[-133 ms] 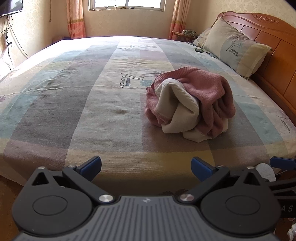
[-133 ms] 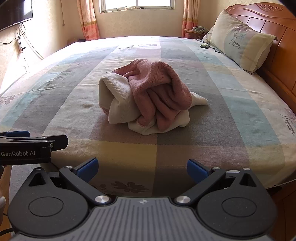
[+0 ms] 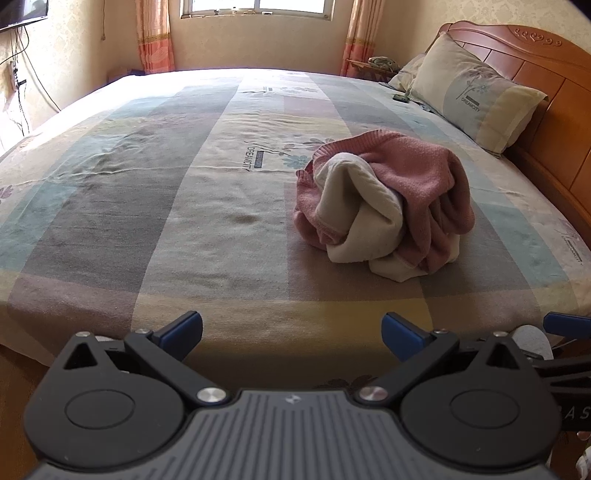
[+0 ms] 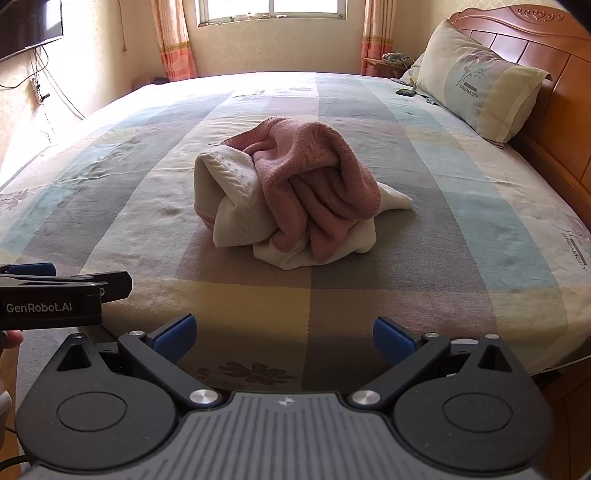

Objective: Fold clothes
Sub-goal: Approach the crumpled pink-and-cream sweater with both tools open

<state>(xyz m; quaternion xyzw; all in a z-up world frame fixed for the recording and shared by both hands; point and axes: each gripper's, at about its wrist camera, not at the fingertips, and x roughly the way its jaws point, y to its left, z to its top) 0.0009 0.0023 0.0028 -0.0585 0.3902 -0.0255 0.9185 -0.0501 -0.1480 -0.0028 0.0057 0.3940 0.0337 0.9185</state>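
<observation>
Progress: nothing folded yet; the task looks to be at its very start
Clothes: a pink and cream heap (image 3: pixel 384 206) lies bunched in a loose ball on the bed (image 3: pixel 184 206), toward the near side and a little nearer the headboard end; whether it is one garment or two I cannot tell
Still to do: pick the heap apart, spread it flat, then make the folds, so by my reckoning all of the work remains
Left gripper (image 3: pixel 291 332): jaws spread as wide as they go, nothing between them, hanging off the near bed edge and aimed down at the covers, well apart from the heap
Right gripper (image 4: pixel 282 338): likewise wide open and empty, also short of the bed edge, with the heap almost straight ahead
Near edge: the bedspread drops over the side just in front of both grippers, so each reach must pass over it
Right-hand edge: the pillow (image 3: pixel 476 92) leans on the wooden headboard (image 3: pixel 554 122), near the heap's far right side, and limits spreading that way
Open room: a broad stretch of bare bedspread lies left of the heap and beyond it toward the window (image 4: pixel 273 9), likely the best place to lay the clothes flat
Small thing: a dark object (image 4: pixel 405 92) sits by the pillow, well clear of the heap
</observation>
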